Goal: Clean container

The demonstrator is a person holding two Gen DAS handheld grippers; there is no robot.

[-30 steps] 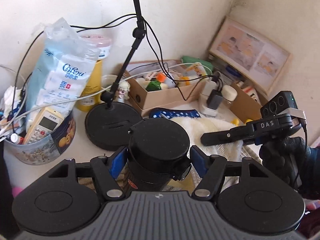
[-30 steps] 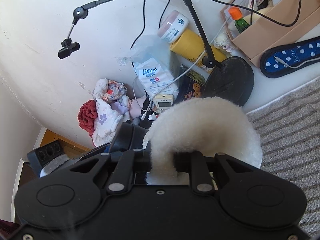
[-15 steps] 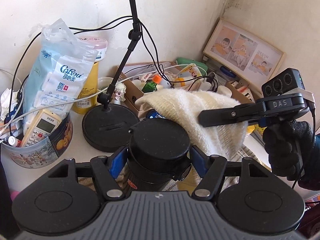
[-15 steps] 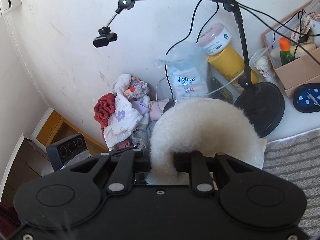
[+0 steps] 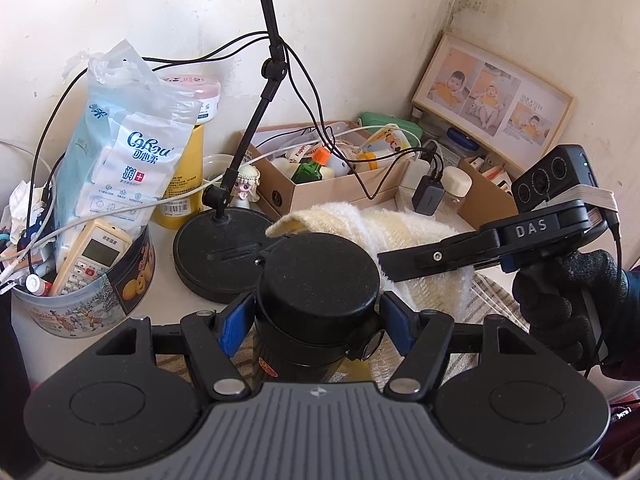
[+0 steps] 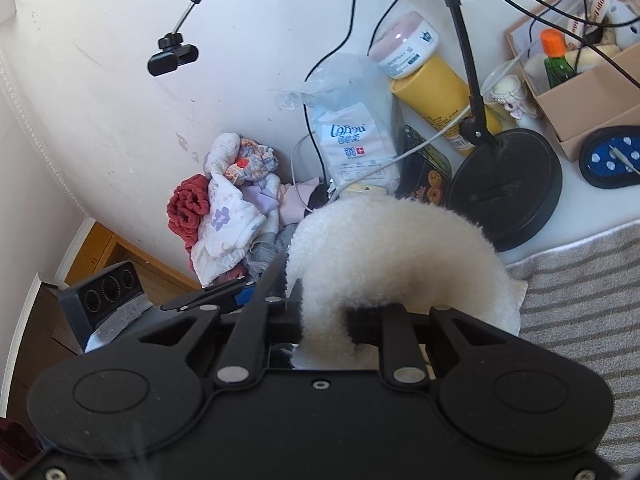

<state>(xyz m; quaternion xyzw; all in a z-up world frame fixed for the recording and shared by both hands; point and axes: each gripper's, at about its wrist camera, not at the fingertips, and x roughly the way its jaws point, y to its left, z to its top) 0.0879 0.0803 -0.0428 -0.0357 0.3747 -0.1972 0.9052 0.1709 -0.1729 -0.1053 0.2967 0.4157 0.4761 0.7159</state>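
A black lidded container (image 5: 318, 280) stands upright at bench edge, pinched betw. the blue pads (image 5: 232, 322) of the left tool (image 5: 316, 320). Just beside it on the right, the right tool (image 5: 384, 258), in a gloved hand (image 5: 568, 304), is clamped tight on a fluffy cream towel (image 5: 400, 240) draped behind the lid. Lamp base (image 5: 218, 256), biscuit tin w/ remote (image 5: 80, 296) & cardboard box (image 5: 320, 192) crowd the bench beyond.

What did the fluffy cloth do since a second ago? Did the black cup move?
The right gripper carried the white fluffy cloth up off the table and across to the lid of the black flask, which it now reaches. The cloth stayed pinched. The left gripper kept clamping the flask, unmoved.
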